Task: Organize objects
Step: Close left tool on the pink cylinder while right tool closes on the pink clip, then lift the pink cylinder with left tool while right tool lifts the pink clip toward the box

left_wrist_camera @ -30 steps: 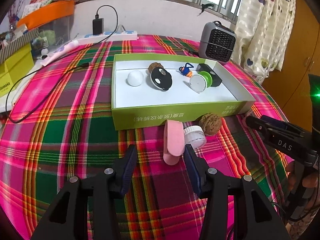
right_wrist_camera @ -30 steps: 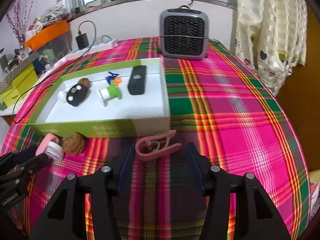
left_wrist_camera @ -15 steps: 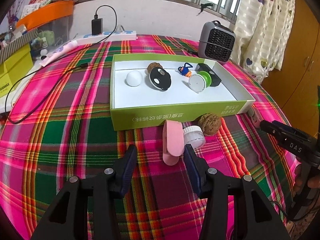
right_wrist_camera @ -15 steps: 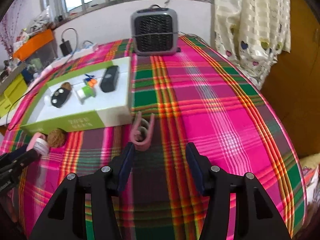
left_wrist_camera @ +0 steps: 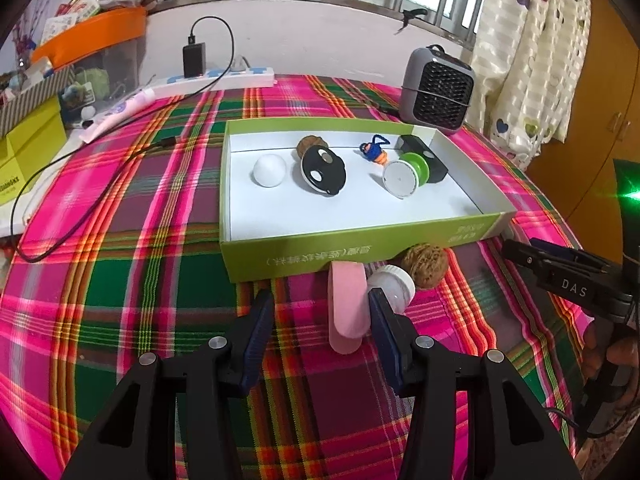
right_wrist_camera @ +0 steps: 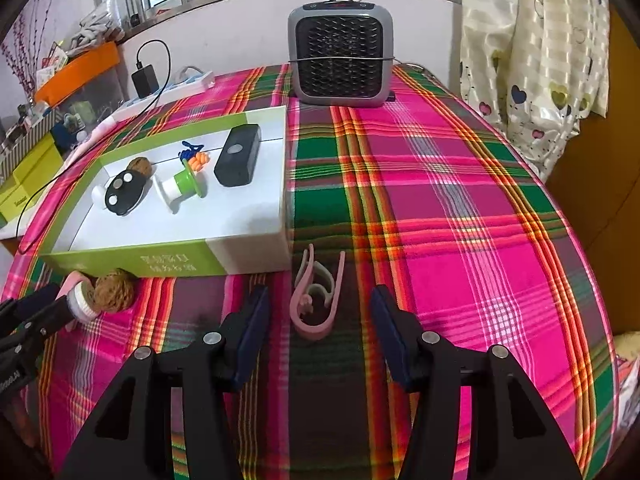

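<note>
A green box (left_wrist_camera: 280, 256) with a white floor holds a white ball (left_wrist_camera: 269, 170), a black disc (left_wrist_camera: 322, 170), a walnut (left_wrist_camera: 311, 145), a green spool (left_wrist_camera: 405, 175), a blue-orange toy (left_wrist_camera: 373, 152) and a black block (left_wrist_camera: 424, 156). In front of it on the plaid cloth lie a pink tube (left_wrist_camera: 346, 312), a white cap (left_wrist_camera: 391, 285) and a walnut (left_wrist_camera: 425, 265). My left gripper (left_wrist_camera: 320, 320) is open, its right finger beside the tube and cap. My right gripper (right_wrist_camera: 318, 312) is open around a pink clip (right_wrist_camera: 316, 300) by the box's corner (right_wrist_camera: 248, 250).
A grey heater (right_wrist_camera: 340, 60) stands at the table's back. A power strip with charger and cable (left_wrist_camera: 200, 68) lies at the back left, with yellow and orange boxes (left_wrist_camera: 28, 152) off the table's left edge. A curtain (right_wrist_camera: 532, 52) hangs at the right.
My right gripper has swung right and forward, so the pink clip now points lengthwise between its fingers. My left gripper has crept slightly toward the pink tube.
</note>
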Demonstrator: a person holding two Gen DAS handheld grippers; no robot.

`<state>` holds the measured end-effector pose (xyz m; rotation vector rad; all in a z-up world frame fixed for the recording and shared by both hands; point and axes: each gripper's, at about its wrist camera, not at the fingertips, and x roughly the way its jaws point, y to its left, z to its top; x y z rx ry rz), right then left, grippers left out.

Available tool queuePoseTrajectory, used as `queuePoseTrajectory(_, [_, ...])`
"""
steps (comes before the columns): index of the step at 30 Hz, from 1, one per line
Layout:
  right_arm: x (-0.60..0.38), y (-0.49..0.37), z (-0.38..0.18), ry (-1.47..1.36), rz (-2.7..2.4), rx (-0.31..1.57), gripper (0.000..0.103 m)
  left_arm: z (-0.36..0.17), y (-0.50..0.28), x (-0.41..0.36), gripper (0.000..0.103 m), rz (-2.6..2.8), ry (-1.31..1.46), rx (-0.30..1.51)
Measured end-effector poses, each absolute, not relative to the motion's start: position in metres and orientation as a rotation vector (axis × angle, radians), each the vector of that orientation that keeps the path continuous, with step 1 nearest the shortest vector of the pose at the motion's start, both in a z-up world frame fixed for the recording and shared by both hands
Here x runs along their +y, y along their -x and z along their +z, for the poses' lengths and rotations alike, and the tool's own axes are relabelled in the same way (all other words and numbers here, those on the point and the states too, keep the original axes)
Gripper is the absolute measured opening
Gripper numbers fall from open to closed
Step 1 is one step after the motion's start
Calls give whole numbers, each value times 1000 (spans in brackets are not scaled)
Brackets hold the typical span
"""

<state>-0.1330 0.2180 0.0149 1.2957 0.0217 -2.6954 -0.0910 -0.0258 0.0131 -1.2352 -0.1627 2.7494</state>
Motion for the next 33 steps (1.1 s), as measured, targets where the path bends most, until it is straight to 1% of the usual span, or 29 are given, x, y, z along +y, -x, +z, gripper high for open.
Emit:
queuePoseTrajectory(1, [218,133,15,-1294,-2694,19,44,13,91,-27,47,2750,1238,-166])
queuePoseTrajectory(2, [219,133,16,-1292,-2698,24,40,12,91,-27,47,2752,1242,-164])
queuePoseTrajectory(3, [219,133,16,-1290,-2699,25,35,11,92,-28,47,2752,1250,-160])
queuePoseTrajectory(7, [218,133,16,-1282,-2684,19,24,10,94,-27,47,2752,1257,-154])
queuePoseTrajectory(15, [217,131,17,-1270,-2676,25,24,8,101,-21,46,2746,1272,-122])
queuePoseTrajectory(17, [217,131,16,-1272,-2676,23,24,9,102,-20,42,2746,1269,-124])
queuePoseTrajectory(19, [217,131,16,-1275,-2677,21,24,9,102,-19,30,2741,1265,-119])
queuePoseTrajectory(21, [217,131,17,-1273,-2676,24,24,9,102,-17,26,2739,1268,-107])
queuePoseTrajectory(22, [217,131,16,-1273,-2674,27,24,9,102,-16,22,2736,1264,-107])
queuePoseTrajectory(27, [214,130,16,-1266,-2670,41,24,10,102,-17,16,2729,1261,-119])
queuePoseTrajectory(33, [213,127,16,-1260,-2667,48,24,10,101,-17,16,2735,1254,-121])
